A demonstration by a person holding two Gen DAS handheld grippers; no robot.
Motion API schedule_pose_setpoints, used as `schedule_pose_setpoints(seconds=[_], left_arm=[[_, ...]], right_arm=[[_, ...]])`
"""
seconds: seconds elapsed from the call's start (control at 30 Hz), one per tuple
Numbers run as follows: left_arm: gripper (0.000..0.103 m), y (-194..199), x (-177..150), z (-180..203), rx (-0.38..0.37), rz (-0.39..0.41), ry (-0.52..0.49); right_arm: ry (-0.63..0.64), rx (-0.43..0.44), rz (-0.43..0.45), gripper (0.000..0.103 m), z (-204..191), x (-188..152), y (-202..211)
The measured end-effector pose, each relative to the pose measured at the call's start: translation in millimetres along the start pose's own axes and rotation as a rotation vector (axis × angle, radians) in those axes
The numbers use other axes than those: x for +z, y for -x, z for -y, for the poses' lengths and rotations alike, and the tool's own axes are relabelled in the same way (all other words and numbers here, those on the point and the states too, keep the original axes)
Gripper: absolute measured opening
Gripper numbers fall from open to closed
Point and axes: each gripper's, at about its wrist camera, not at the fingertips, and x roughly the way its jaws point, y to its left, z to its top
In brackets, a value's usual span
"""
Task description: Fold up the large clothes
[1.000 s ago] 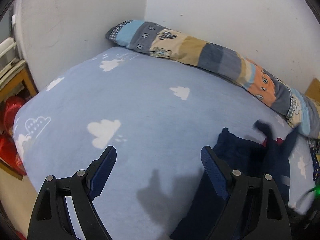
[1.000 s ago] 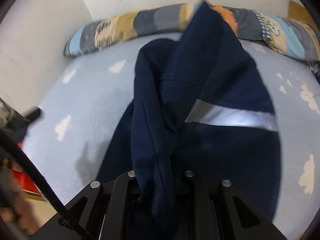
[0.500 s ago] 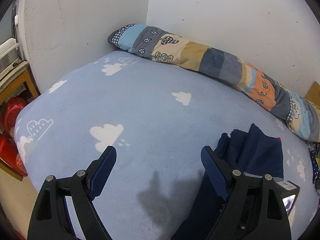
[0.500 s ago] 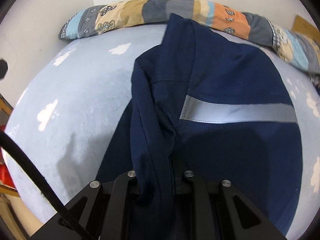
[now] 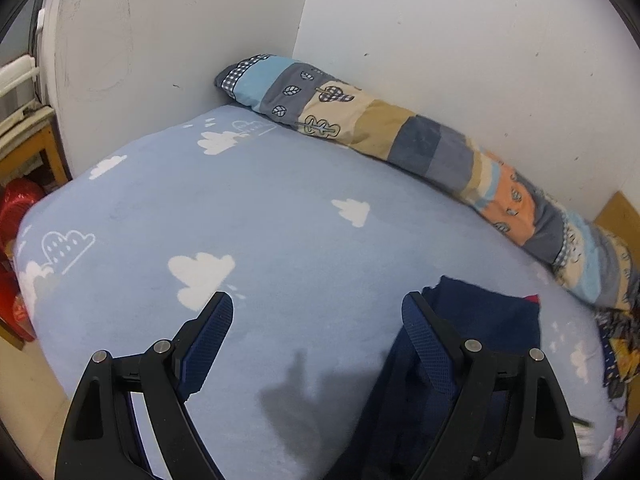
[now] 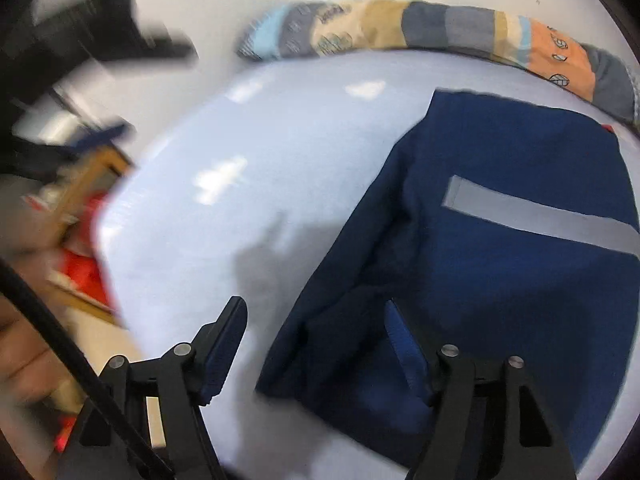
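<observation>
Left wrist view. Left gripper (image 5: 318, 320): jaws spread wide, nothing between them; its shadow falls on the sheet below. Bed (image 5: 280, 216): pale blue sheet with white clouds, filling most of the frame; near edge cut off by the gripper body. Bolster (image 5: 400, 136): long patchwork roll lying along the far wall, its right end running out of frame. Garment (image 5: 488, 320): navy, lying on the bed at lower right, largely hidden behind the right-hand finger; a small red spot shows at its far corner, too small to identify. Red bags (image 5: 16, 208): on the floor beside the bed at left, partly cut off. Wooden frame (image 5: 44, 148): above them, only partly visible.

Right wrist view, left half heavily blurred. Right gripper (image 6: 316, 328): jaws wide apart, gripping nothing; the right-hand finger sits over the cloth, the other over bare sheet. Garment (image 6: 500, 264): spread flat on the right side of the bed (image 6: 280, 152), with a grey reflective stripe (image 6: 536, 216) across it; right and near edges cut off. Bolster (image 6: 420, 28): beyond it, against the wall. Dark shapes at upper left: too smeared to name.
</observation>
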Motion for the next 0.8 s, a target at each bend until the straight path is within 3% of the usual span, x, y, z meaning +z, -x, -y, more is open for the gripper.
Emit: schedule_pose_setpoints(seconds=[0.1,0.17,0.3,0.4,0.6,0.7,0.8], left_arm=[[0.086,-1.1,-2.8,8.4,-0.039,-0.015,-0.019],[0.086,-4.3,-7.7,19.7,-0.071,-0.036,-0.052],[0.086,-14.3,-25.0,48.1,-0.169,-0.113,-0.125],[0.086,-24.3,-47.5,72.2,-0.252,-0.198,-0.185],[0.086,-43.6,-100.2,107.1,-0.373,-0.361,-0.28],[0.086,-39.0,-116.6,120.2,-0.369,-0.338,-0.379],[0.086,-39.9,-132.1,127.3,-0.357,-0.34,-0.454]], right_arm=[[-0.023,0.054,0.087,0.075,30.2,-2.8,57.5],[-0.008,-0.056,0.112,0.073,53.1,-10.1,90.5],[0.051,-0.213,0.105,0.028,83.4,-34.8,121.7],[0.012,-0.209,0.115,0.021,105.3,-60.8,123.3],[-0.013,-0.201,0.118,0.019,113.8,-71.9,100.7],[0.022,-0.195,0.125,0.02,105.0,-72.2,94.3],[0.087,-0.247,0.101,0.021,94.6,-77.6,78.4]])
